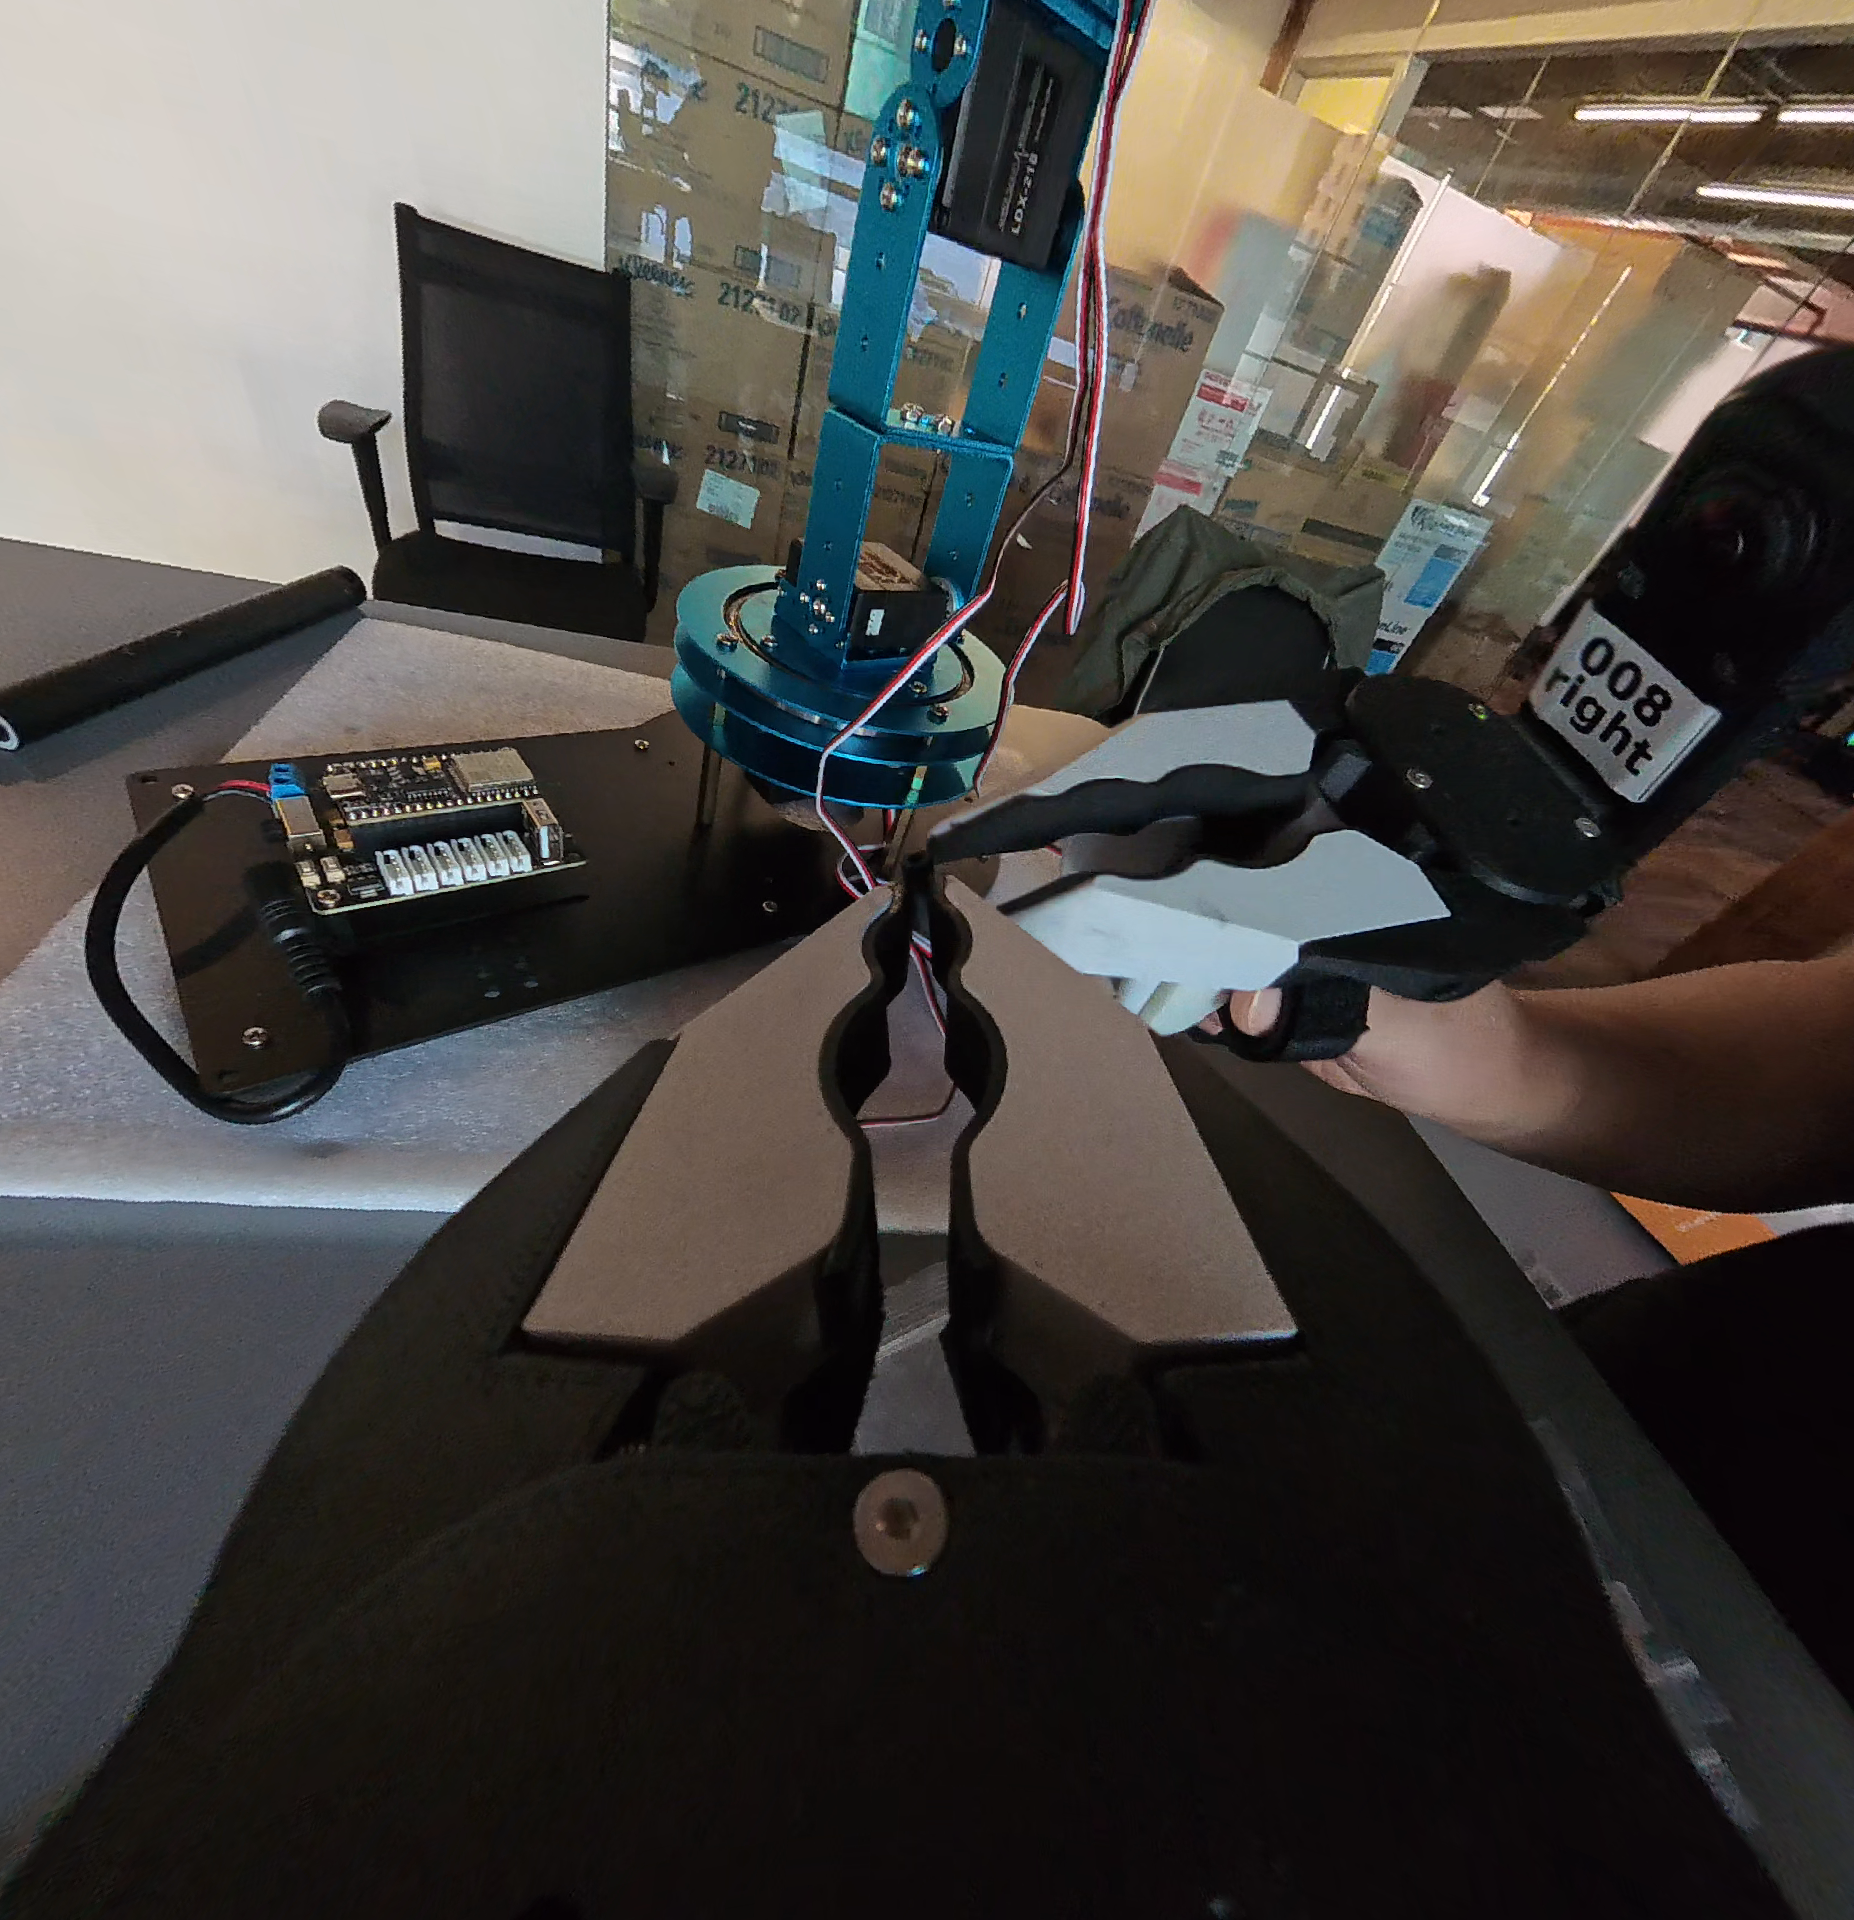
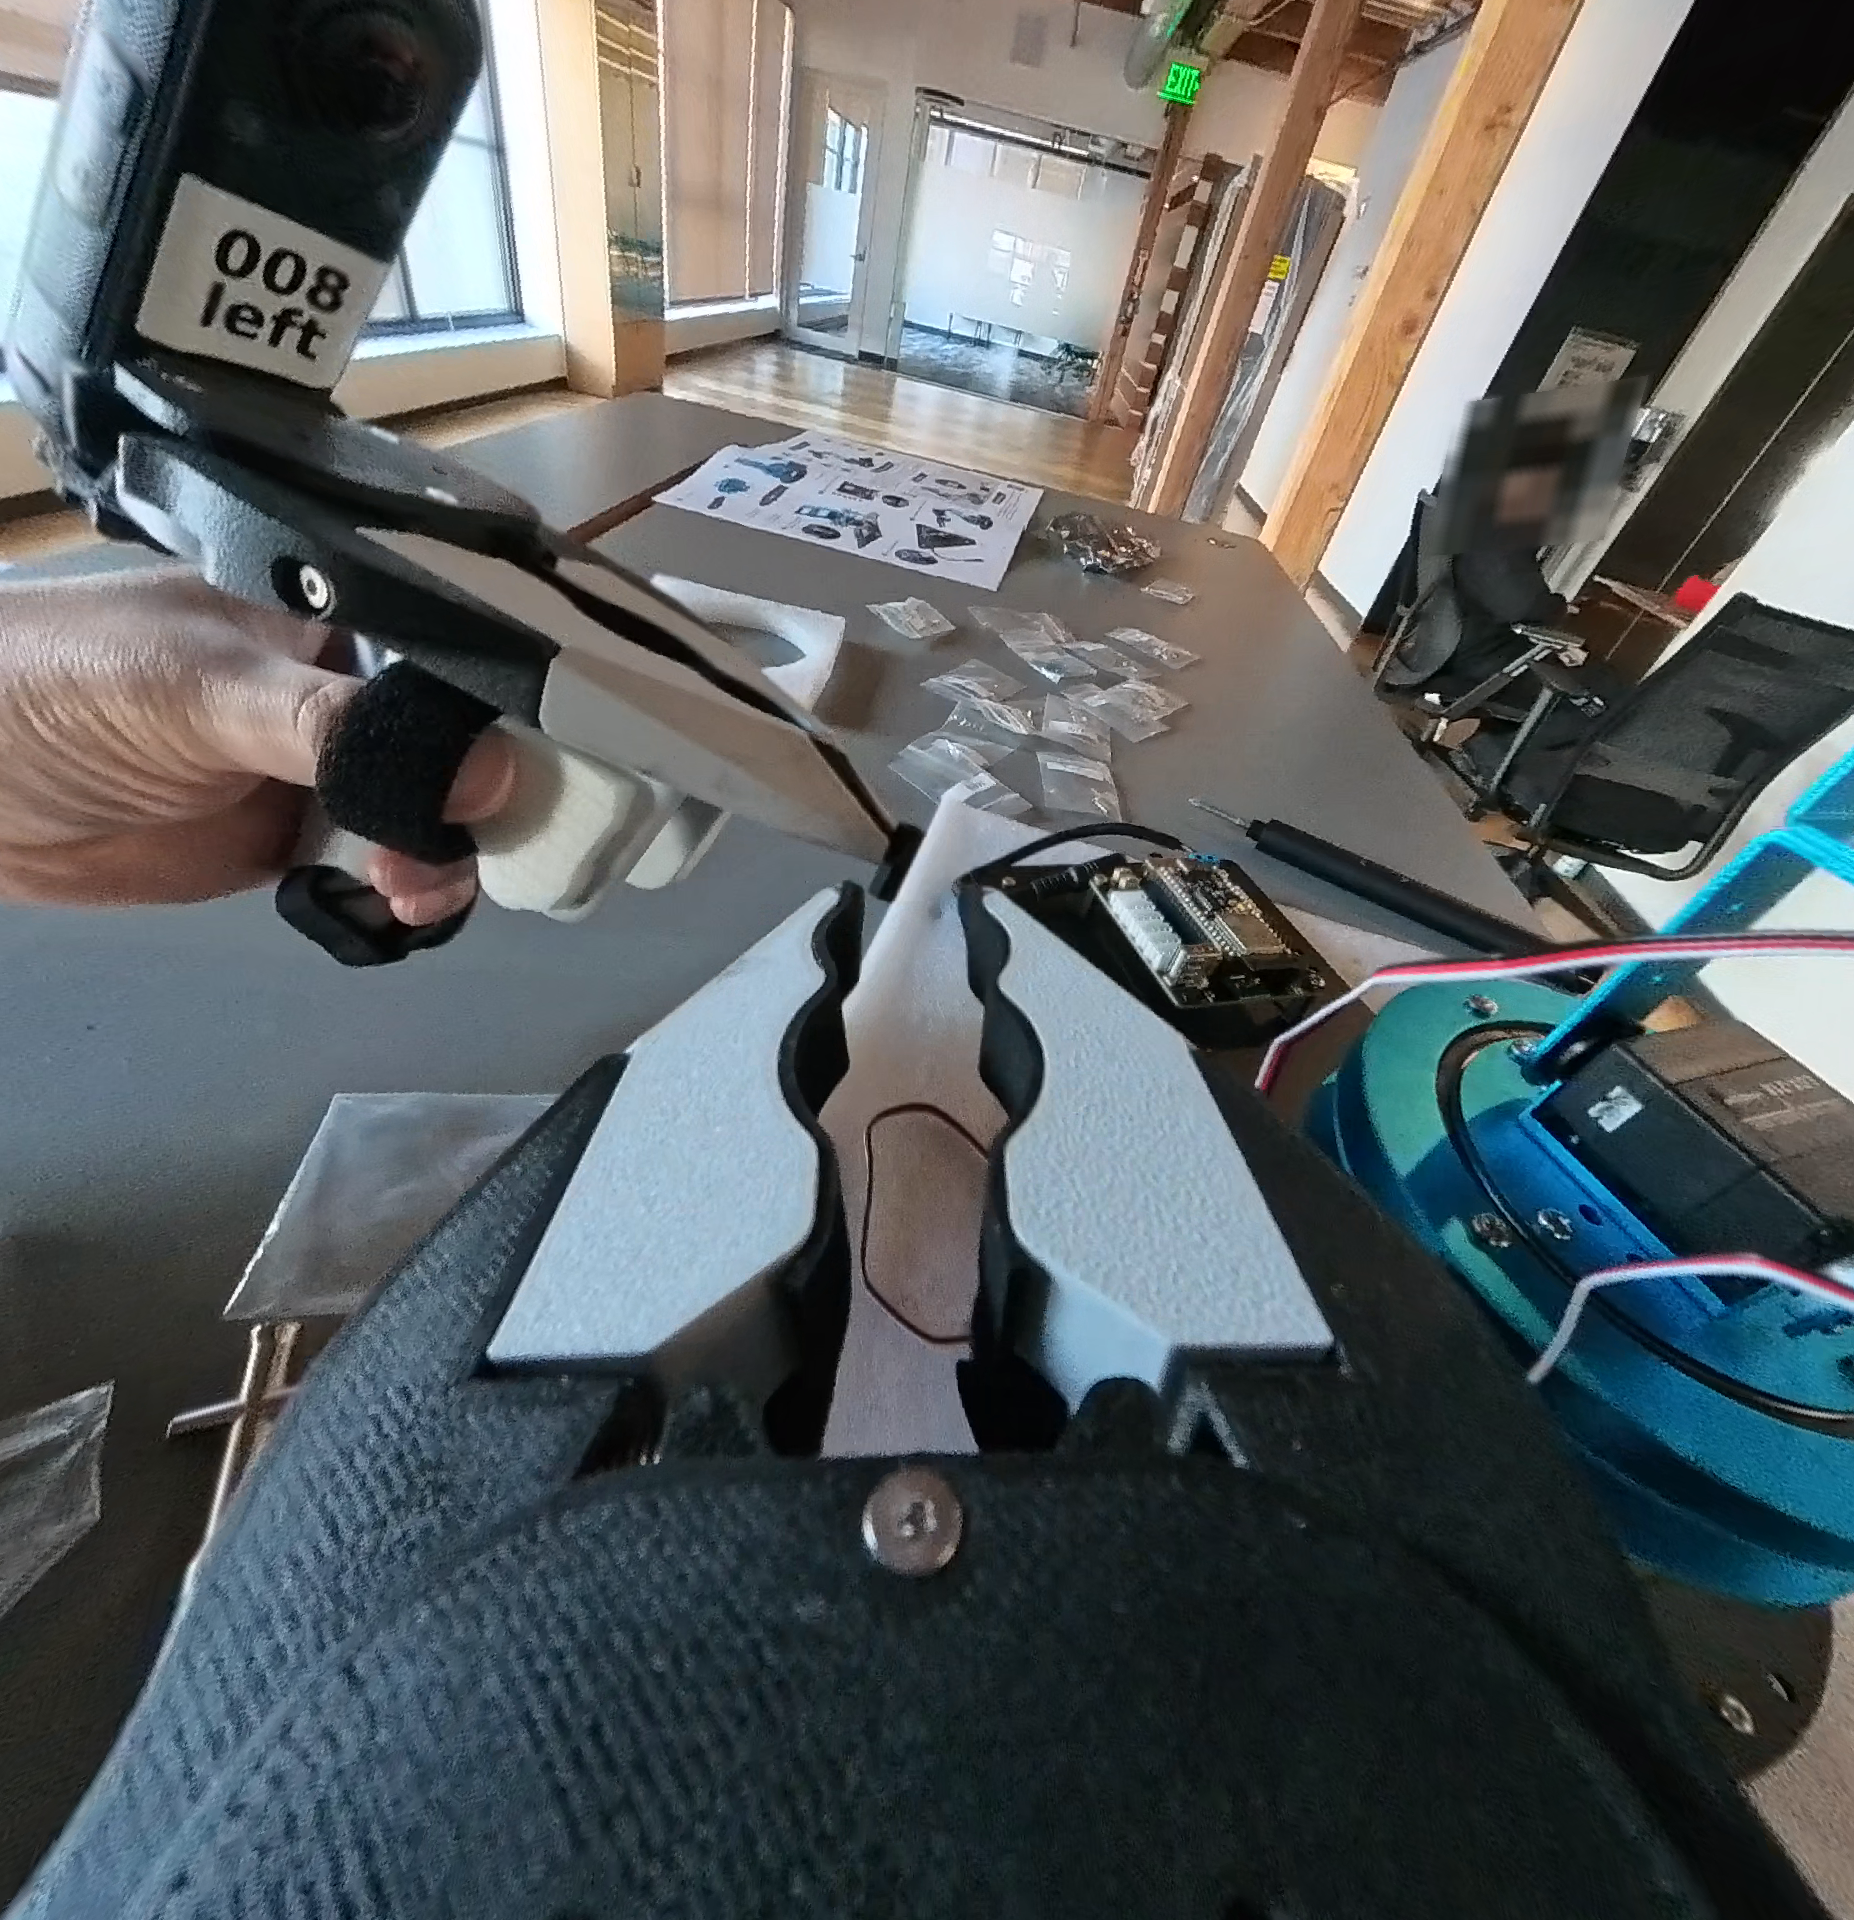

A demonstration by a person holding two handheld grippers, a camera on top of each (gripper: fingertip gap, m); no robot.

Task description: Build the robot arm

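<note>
Grey table (image 2: 227, 1018). Blue metal servo arm on round base (image 1: 850, 665), black baseplate (image 1: 466, 966). Green circuit board (image 1: 435, 821). Left gripper (image 1: 915, 902), jaws pinching a small black wire connector (image 2: 887, 864). Right gripper (image 2: 910, 906), jaws slightly spread, just beside connector.

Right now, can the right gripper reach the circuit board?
Probably yes: the circuit board lies uncovered just ahead of the open right gripper; left gripper and blue base flank the path.

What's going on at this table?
A person holds two grippers beside a blue robot arm kit. The left gripper is shut on a small black connector on the arm's striped wire. The right gripper sits open right beside it. A controller board lies nearby.
</note>
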